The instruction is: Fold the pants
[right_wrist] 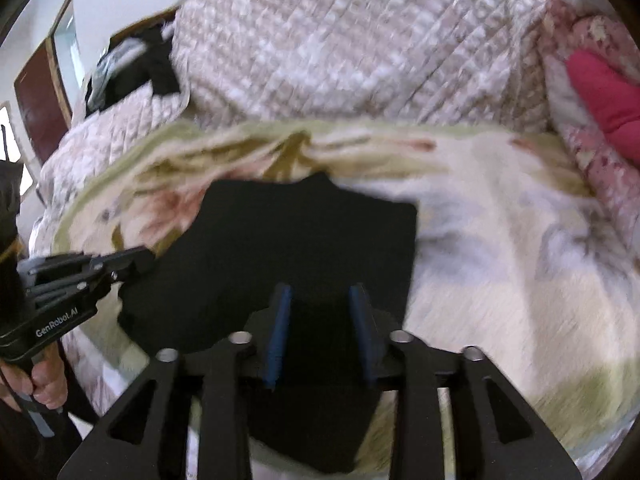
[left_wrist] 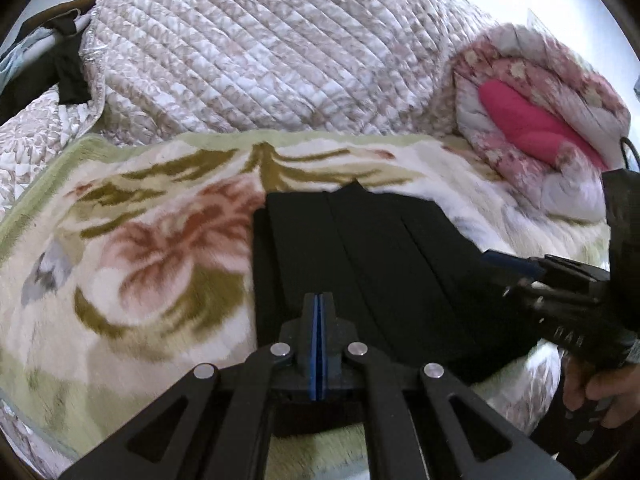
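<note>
The black pants lie folded into a flat block on a floral blanket. My left gripper hangs over their near edge, blue pads pressed together with no cloth showing between them. In the right wrist view the pants fill the middle, and my right gripper stands open just above them, with black cloth showing in the gap and the pads not pressing on it. The left gripper reaches in at the pants' left edge. The right gripper comes in at their right edge.
A quilted bedspread is heaped behind the blanket. A rolled floral quilt with a pink lining lies at the right. Dark clothes sit at the back left. A person's hand holds the right gripper's handle.
</note>
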Demonstrator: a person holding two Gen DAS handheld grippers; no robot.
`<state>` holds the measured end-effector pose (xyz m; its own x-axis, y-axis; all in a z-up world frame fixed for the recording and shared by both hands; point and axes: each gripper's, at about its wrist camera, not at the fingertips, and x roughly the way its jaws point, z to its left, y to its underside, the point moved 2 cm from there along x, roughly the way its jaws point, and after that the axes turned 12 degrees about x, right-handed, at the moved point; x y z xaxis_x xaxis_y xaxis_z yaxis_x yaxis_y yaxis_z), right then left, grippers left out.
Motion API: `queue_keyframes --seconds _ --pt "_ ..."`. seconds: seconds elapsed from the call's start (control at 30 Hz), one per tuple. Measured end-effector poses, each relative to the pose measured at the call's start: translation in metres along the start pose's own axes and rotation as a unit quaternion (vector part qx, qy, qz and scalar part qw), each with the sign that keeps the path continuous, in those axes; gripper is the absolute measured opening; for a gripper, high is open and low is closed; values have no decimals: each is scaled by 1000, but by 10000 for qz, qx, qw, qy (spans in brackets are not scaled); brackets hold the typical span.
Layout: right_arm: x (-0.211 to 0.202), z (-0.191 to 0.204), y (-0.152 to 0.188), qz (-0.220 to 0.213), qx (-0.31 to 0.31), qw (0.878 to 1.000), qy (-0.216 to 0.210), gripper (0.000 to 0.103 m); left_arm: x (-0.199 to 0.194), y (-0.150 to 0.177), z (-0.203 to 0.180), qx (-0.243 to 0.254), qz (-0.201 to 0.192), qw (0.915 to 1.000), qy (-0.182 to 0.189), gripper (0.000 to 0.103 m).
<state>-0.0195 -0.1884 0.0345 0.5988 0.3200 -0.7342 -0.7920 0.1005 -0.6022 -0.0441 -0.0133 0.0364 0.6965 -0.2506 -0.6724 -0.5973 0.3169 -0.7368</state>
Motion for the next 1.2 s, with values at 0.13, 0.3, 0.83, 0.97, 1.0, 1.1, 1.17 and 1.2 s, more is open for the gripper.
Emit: queue_keyframes --seconds 0.13,0.3,0.83,0.97,1.0,1.1,1.17,1.2 --pt "-1 6 6 -311 -280 9990 169 50 6 5 -4 55 86 9999 -33 6" --pt "-2 1 8 -352 -136 9993 57 51 7 8 -5 34 81 10000 -47 7" --pt "0 3 7 -446 -153 9989 83 55 18 11 11 -269 90 9993 -261 40" --pt "0 4 6 -430 -161 9989 101 55 19 14 16 -464 114 9987 -163 45" --pt "0 4 7 -429 -170 9989 103 55 19 14 14 -425 110 9988 -201 45" --pt "0 4 7 -422 -165 9989 110 55 19 14 12 -359 102 9990 -253 45" --pt "1 4 7 -402 -172 9990 121 55 19 14 12 -409 109 9989 -215 45" --pt "1 4 8 -404 -169 9990 120 55 19 14 12 -418 110 9989 -205 45"
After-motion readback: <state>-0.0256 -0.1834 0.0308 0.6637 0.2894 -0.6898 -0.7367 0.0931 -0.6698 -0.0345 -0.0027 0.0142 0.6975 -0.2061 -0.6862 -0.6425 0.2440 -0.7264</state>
